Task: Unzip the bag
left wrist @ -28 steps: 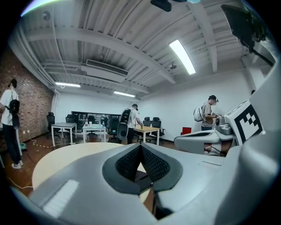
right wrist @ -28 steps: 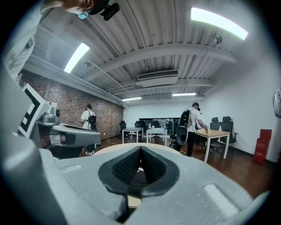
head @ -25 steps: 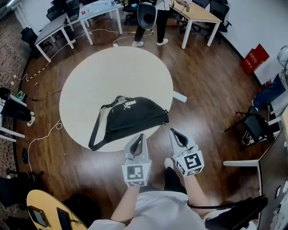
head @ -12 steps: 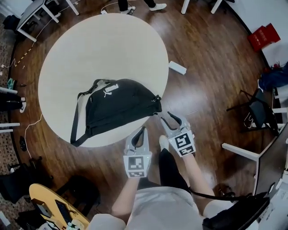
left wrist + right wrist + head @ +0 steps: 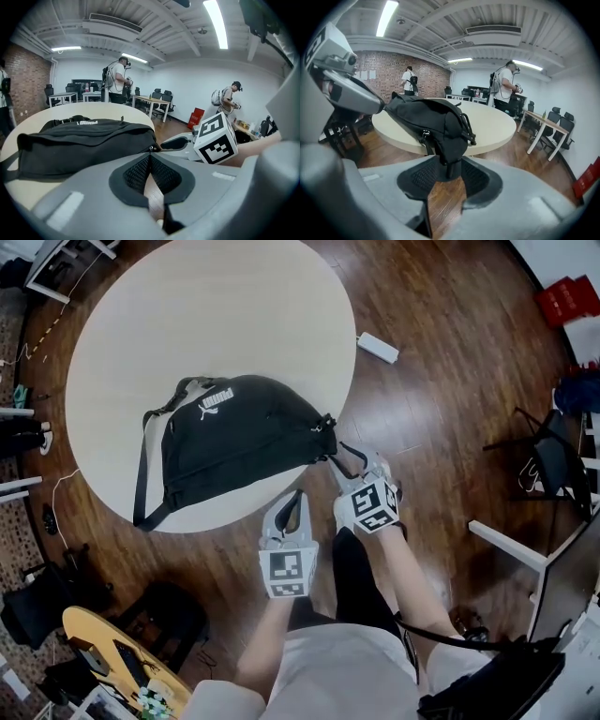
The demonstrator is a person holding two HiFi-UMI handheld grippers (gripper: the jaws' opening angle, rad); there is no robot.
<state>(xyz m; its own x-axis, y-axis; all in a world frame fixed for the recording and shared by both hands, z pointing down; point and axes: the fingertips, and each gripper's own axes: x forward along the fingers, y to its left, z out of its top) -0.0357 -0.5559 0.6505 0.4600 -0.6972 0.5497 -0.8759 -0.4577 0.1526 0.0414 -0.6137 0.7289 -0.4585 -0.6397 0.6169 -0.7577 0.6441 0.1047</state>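
Above the wooden floor (image 5: 441,381), our left gripper (image 5: 296,501) hangs pinched together and empty. Our right gripper (image 5: 354,465) is opening its jaws around the end of the black bag (image 5: 234,432), which lies at the round table's (image 5: 216,306) near edge.
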